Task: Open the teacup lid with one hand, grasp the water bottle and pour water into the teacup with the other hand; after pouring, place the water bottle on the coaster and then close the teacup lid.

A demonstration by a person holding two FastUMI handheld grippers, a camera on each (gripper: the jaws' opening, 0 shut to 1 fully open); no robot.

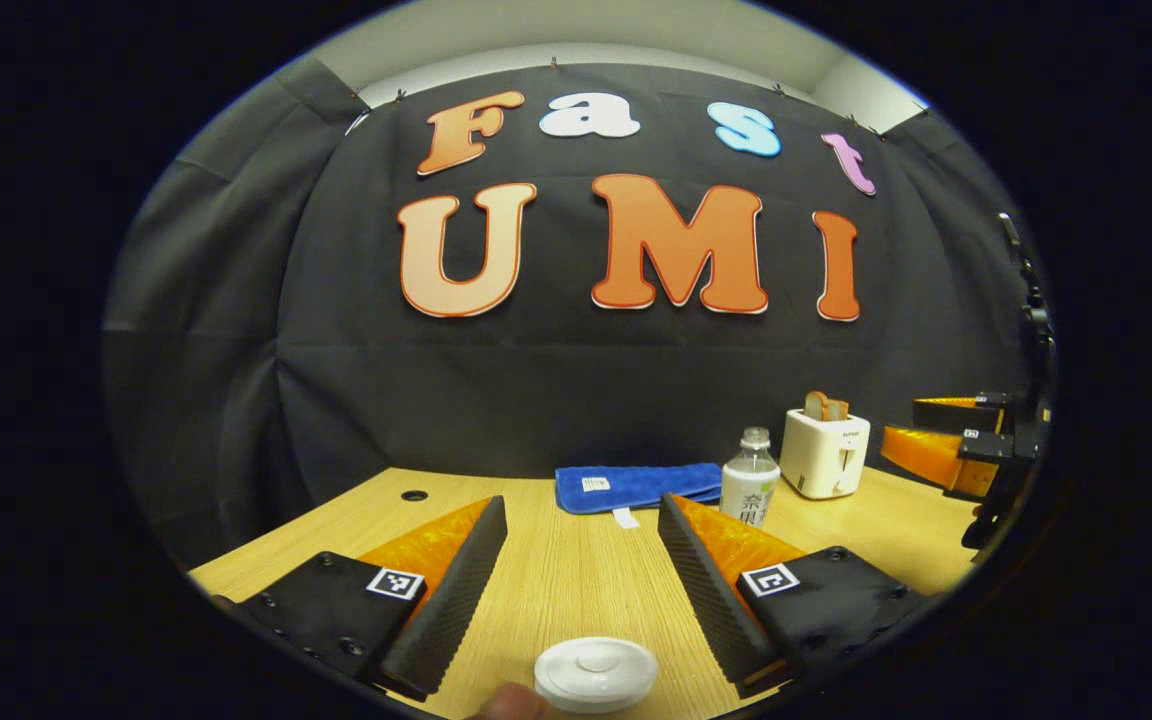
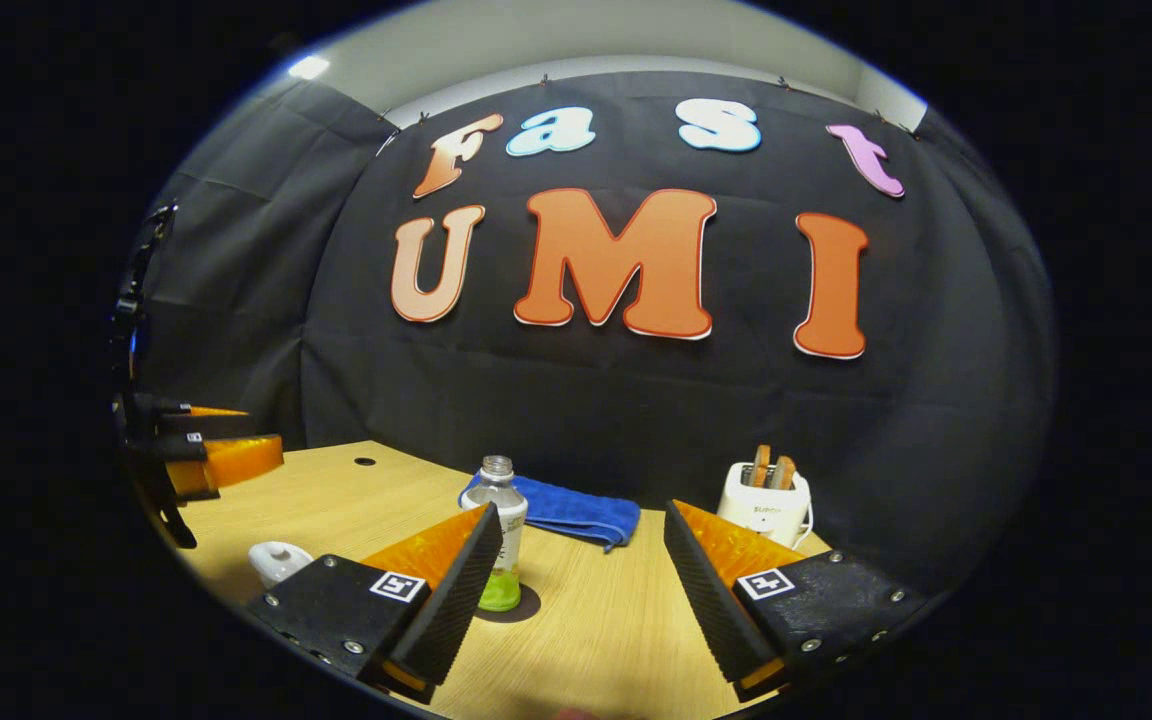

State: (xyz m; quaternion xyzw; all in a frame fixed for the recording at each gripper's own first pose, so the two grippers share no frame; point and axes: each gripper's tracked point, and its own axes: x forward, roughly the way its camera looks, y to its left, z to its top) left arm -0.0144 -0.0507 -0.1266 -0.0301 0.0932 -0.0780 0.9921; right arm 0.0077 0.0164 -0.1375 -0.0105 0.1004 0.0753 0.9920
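Left gripper view: left gripper (image 1: 582, 560) at bottom centre, fingers wide, nothing between them. White teacup lid (image 1: 596, 674) at bottom edge, on wooden table (image 1: 576, 570). Right of centre, water bottle (image 1: 749, 478), then toaster (image 1: 824, 452).

Right gripper view: teacup (image 2: 278, 562) lower left; bottle standing on dark coaster (image 2: 516, 604); right gripper (image 2: 581, 560) fingers wide, empty.

Left gripper (image 1: 582, 560): ribbed wedge fingers (image 1: 456, 590), black screwed mounts, square coded tags. Right gripper (image 2: 576, 580): same ribbed fingers (image 2: 711, 590), tags, silver screws.
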